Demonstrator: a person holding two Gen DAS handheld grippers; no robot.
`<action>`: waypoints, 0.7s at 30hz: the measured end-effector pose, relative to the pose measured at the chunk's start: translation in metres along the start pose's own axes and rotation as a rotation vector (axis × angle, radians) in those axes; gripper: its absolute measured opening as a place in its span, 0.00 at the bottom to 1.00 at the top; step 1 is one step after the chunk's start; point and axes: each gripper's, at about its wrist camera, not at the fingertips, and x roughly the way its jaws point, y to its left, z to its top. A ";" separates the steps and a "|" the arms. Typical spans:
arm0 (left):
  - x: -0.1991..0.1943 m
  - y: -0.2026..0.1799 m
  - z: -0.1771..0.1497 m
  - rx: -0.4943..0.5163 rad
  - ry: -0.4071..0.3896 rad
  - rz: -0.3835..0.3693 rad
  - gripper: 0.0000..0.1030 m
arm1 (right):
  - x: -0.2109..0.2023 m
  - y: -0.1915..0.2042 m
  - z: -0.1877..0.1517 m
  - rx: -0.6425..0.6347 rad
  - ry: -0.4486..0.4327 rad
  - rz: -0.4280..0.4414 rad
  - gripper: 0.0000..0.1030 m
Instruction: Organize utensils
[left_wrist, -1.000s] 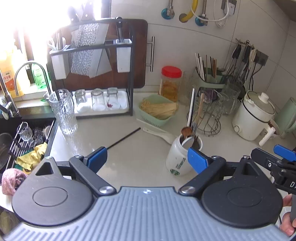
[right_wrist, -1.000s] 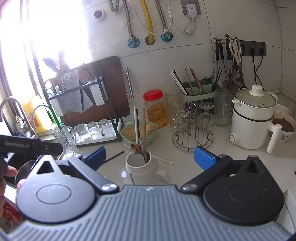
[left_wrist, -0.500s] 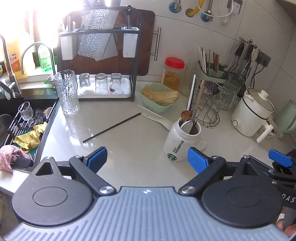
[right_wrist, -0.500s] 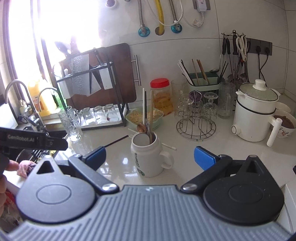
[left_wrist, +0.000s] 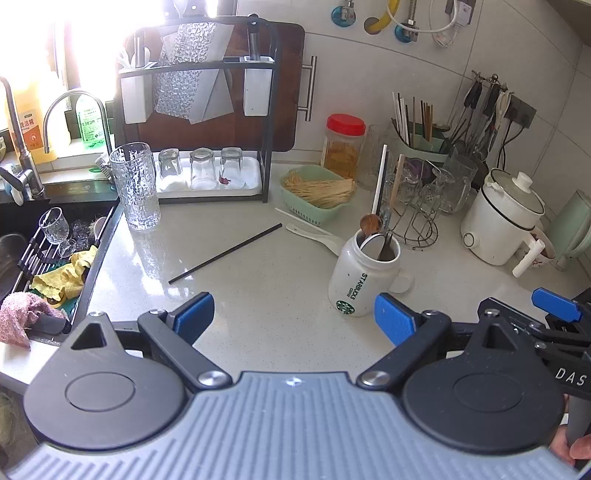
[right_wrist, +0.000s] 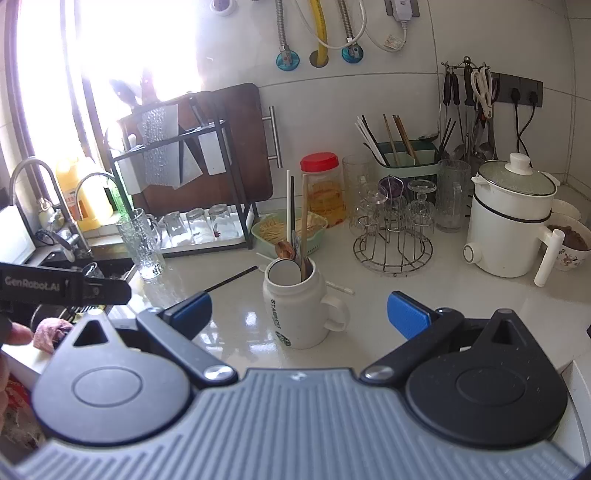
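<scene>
My left gripper hung over the bench w/ jaws wide, holding nothing; same for my right gripper, jaws wide and empty.

Between them stood the white ceramic mug, glossy, handle to its right, green logo low on the side. In it: a wooden spoon, a round metal spoon bowl, a white chopstick, a black one and a pale wooden one, all leaning upright. On the bench just left of the mug lay a loose black chopstick, thin and straight; a white rice paddle and a white stick lay near the mug's far side.

Behind, a green slotted basket held pale thin sticks, can't tell what exactly. A red-lidded clear jar had yellowish contents. A green caddy held more chopsticks. A ribbed tall glass stood empty by the sink.
</scene>
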 end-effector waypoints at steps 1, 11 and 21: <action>0.000 -0.001 -0.001 0.000 0.002 0.001 0.93 | 0.000 -0.001 0.000 0.000 -0.001 0.001 1.00; -0.003 -0.007 -0.004 0.010 -0.003 -0.004 0.93 | -0.005 -0.004 -0.002 -0.020 -0.007 0.011 1.00; -0.002 -0.009 0.003 0.019 -0.021 -0.013 0.93 | -0.003 -0.005 0.003 -0.038 -0.011 -0.001 1.00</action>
